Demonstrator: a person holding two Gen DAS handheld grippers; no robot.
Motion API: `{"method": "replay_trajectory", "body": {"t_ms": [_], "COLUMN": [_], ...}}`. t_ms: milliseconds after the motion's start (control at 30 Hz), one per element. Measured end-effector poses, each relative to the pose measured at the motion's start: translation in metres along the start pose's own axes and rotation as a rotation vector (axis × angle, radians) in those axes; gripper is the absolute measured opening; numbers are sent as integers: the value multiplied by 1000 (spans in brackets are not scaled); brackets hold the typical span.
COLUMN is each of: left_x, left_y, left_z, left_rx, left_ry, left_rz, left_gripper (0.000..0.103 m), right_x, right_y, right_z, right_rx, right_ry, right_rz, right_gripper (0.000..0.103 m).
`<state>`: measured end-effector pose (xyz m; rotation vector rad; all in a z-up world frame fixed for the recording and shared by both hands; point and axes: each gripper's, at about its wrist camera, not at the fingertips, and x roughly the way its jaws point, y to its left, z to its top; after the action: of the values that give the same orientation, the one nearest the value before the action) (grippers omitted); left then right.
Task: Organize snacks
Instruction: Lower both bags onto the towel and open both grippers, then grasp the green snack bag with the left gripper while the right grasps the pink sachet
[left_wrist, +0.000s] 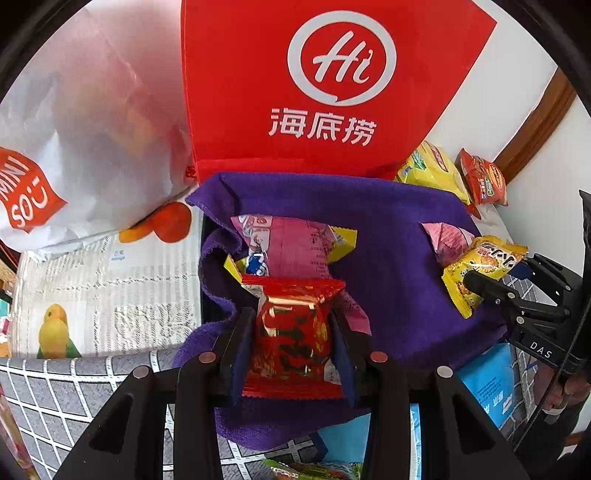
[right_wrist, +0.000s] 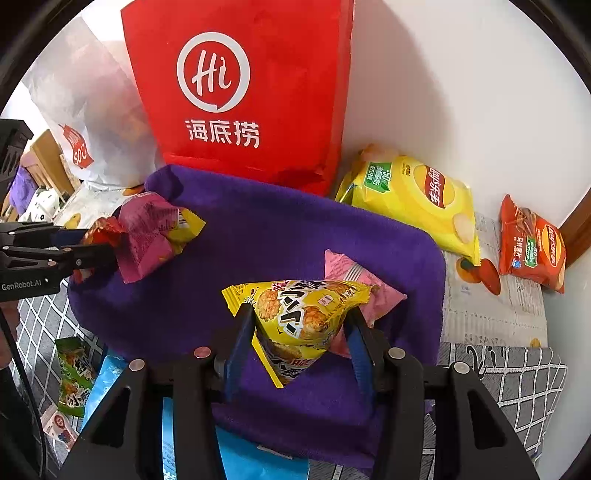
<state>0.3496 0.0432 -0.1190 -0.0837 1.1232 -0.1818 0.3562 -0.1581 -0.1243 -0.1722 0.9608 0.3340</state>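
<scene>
My left gripper (left_wrist: 293, 334) is clenched on a red snack packet (left_wrist: 291, 343). The packet stands between the two fingers with its long axis running forward, away from the camera; its crimped top edge points toward the far side of the purple towel (left_wrist: 388, 229). My right gripper (right_wrist: 301, 332) is clenched on a yellow snack packet (right_wrist: 299, 314). This packet is held tilted: one corner points down toward the towel, and its long axis runs from that low near corner up to the far right.

Directly ahead of the red packet, in a fold of the towel on its left part, lies a pile of small packets headed by a pink packet (left_wrist: 291, 240). The left gripper is the nearer one to this pile; the pile lies straight along its finger axis. A second pink packet (right_wrist: 354, 273) lies just behind the yellow packet, on the right part of the towel, nearer to the right gripper.

Judgement: the next move depends on this forward alignment. Each packet needs only a short advance and a release to join the group ahead of it.

Beyond the towel stands a red bag (right_wrist: 240, 92). To its right, against the wall, lie a yellow crisp bag (right_wrist: 417, 199) and a red crisp bag (right_wrist: 532, 247).
</scene>
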Motion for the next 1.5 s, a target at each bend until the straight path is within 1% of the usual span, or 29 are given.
{"method": "replay_trajectory", "body": {"t_ms": [67, 100, 133, 200, 333, 400, 467, 600, 733, 900, 1033, 1067, 1167, 1233, 1333, 1400, 1500], "left_x": [1, 1, 1, 1, -2, -5, -10, -25, -42, -65, -82, -87, -104, -118, -135, -147, -159], "left_y": [-1, -2, -2, -3, -5, -5, -7, -10, -11, -14, -22, -24, -33, -39, -45, -51, -58], "left_z": [-1, -1, -1, -2, -2, -1, 0, 2, 3, 3, 0, -1, -6, -10, -16, -22, -26], "left_rx": [3, 7, 10, 11, 15, 14, 16, 28, 25, 28, 43, 49, 73, 95, 107, 120, 134], "left_ry": [4, 5, 7, 11, 12, 8, -12, -42, -69, -104, -136, -146, -190, -227, -269, -300, -310], "left_rz": [-1, -3, -5, -3, 5, 7, 15, 28, 26, 11, 0, -3, -10, -29, -39, -55, -66], "left_gripper": [39, 39, 39, 39, 40, 53, 60, 67, 68, 70, 70, 70, 70, 70, 70, 70, 70], "right_x": [0, 0, -1, -3, -17, -25, -33, -45, -59, -77, -100, -105, -124, -137, -153, -162, -178], "right_y": [0, 0, 0, 0, 2, 2, 2, 2, 2, 2, 11, 12, 17, 21, 29, 33, 35], "right_z": [1, 1, 1, 2, 3, 4, 6, 7, 7, -1, -16, -19, -32, -43, -58, -66, -82], "right_rx": [2, 1, 3, 3, -13, -8, -1, 14, 35, 92, 103, 102, 116, 131, 133, 129, 151], "right_ry": [1, 2, -1, -11, -63, -93, -116, -145, -169, -179, -222, -230, -258, -275, -301, -304, -306], "right_rz": [1, 2, 3, 1, 10, 16, 5, -27, -70, -84, -159, -166, -162, -155, -175, -165, -145], "right_gripper": [50, 53, 60, 67, 74, 75, 79, 80, 81, 82, 82, 82, 82, 82, 82, 82, 82]}}
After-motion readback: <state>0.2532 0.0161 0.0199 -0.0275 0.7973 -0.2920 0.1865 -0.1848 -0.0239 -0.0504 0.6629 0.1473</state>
